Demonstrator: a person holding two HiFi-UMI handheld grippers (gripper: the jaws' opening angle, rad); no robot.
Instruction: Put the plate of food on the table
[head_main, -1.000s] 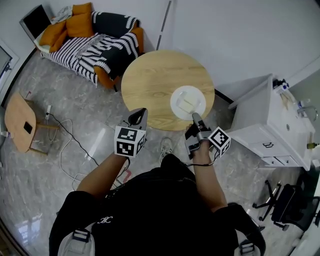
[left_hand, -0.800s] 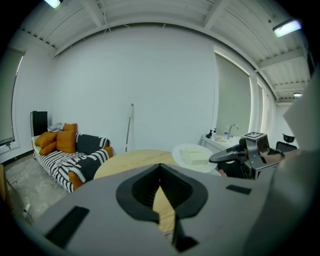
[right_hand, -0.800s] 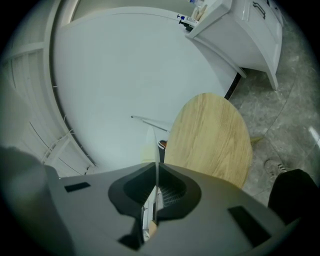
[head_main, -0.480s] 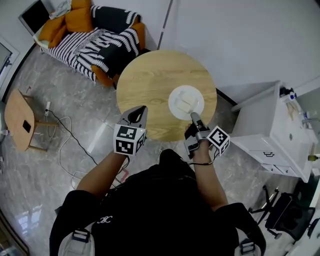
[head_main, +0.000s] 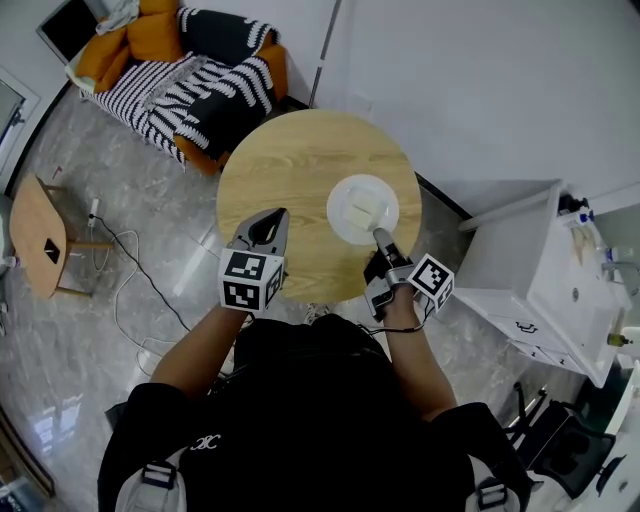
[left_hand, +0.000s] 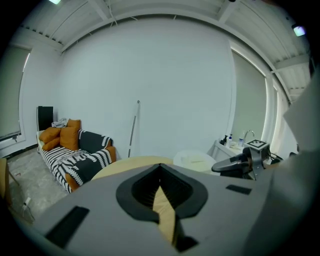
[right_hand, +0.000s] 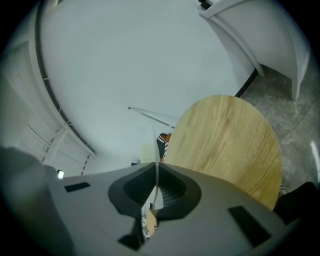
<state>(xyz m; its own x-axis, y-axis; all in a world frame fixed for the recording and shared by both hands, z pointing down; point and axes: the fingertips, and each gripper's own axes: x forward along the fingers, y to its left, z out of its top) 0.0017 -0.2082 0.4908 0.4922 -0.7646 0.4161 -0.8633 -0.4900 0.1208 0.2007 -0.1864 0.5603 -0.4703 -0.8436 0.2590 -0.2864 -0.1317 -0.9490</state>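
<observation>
A white plate (head_main: 342, 196) with a pale slab of food (head_main: 362, 211) is over the right half of the round wooden table (head_main: 280, 170). My right gripper (head_main: 378, 236) is shut on its near rim. In the right gripper view the plate (right_hand: 155, 145) shows edge-on as a thin white line running into the right gripper (right_hand: 156, 166). Whether the plate rests on the wood or hangs just above it, I cannot tell. My left gripper (head_main: 272, 215) is shut and empty over the table's near edge. The left gripper view shows the plate (left_hand: 194, 160) and the right gripper (left_hand: 226, 166) beyond the left gripper (left_hand: 160, 168).
A sofa (head_main: 190, 70) with a striped blanket and orange cushions stands beyond the table on the left. A white cabinet (head_main: 535, 270) with a sink is close on the right. A small wooden side table (head_main: 40, 245) and a cable (head_main: 130, 275) are on the floor at left.
The person has stepped closer to the table. The plate, still in the right gripper, has moved from the table's near right edge further in over the wood. The left gripper now reaches over the near edge.
</observation>
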